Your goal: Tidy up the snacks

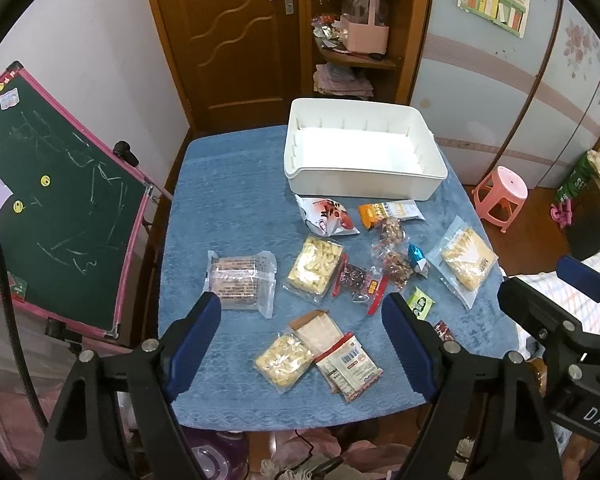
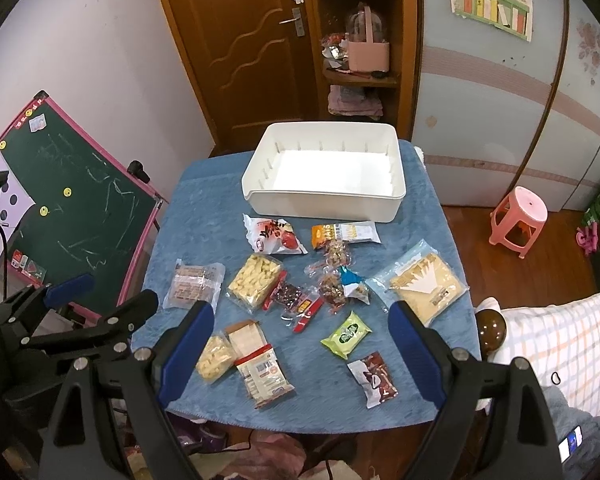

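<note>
Snacks all over the blue-covered table (image 2: 204, 216), and the white bin (image 2: 320, 204) sits at the far end with nothing in it. Left gripper (image 1: 300, 312) hangs above the near edge, jaws spread wide, holding nothing. Right gripper (image 2: 300, 320) is the same deal: wide open, nothing between the pads. Below them: a brown cracker pack (image 1: 238, 280) on the left, a green wrapped packet (image 2: 346, 338), a red-and-white packet (image 2: 374, 378) near the front, a big yellow chip bag (image 2: 424, 290) on the right, plus a white-red bag (image 2: 272, 236) just before the bin.
</note>
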Action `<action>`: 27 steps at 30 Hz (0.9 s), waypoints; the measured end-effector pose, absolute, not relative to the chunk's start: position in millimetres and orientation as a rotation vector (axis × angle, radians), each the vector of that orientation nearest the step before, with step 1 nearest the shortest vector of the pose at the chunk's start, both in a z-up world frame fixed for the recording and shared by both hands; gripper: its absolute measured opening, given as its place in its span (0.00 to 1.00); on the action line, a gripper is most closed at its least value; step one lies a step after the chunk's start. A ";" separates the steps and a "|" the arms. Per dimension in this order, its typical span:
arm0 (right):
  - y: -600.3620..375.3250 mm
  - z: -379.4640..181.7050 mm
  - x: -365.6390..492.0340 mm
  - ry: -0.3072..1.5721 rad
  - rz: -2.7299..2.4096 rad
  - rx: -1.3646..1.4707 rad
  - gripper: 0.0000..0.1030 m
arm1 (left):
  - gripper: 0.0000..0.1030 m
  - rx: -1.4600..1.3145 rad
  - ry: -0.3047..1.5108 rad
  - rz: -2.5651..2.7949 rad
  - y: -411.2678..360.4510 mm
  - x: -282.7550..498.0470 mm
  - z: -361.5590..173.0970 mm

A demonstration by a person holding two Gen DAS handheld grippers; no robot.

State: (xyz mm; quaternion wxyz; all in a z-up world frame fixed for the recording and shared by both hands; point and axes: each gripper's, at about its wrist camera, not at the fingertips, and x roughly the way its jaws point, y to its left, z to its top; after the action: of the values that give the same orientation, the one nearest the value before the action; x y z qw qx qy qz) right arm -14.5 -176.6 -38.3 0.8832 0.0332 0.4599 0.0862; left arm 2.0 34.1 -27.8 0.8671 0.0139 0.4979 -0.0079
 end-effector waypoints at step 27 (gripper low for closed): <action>-164.2 -37.3 -10.5 0.973 0.212 0.050 0.87 | 0.79 0.008 1.082 0.003 53.6 6.6 -34.4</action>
State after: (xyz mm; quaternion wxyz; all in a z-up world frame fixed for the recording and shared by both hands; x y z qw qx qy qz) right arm -10.5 -164.2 -37.3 0.8782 0.0238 0.4667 0.1017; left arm 6.6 53.6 -34.4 0.8573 0.0040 0.5148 0.0014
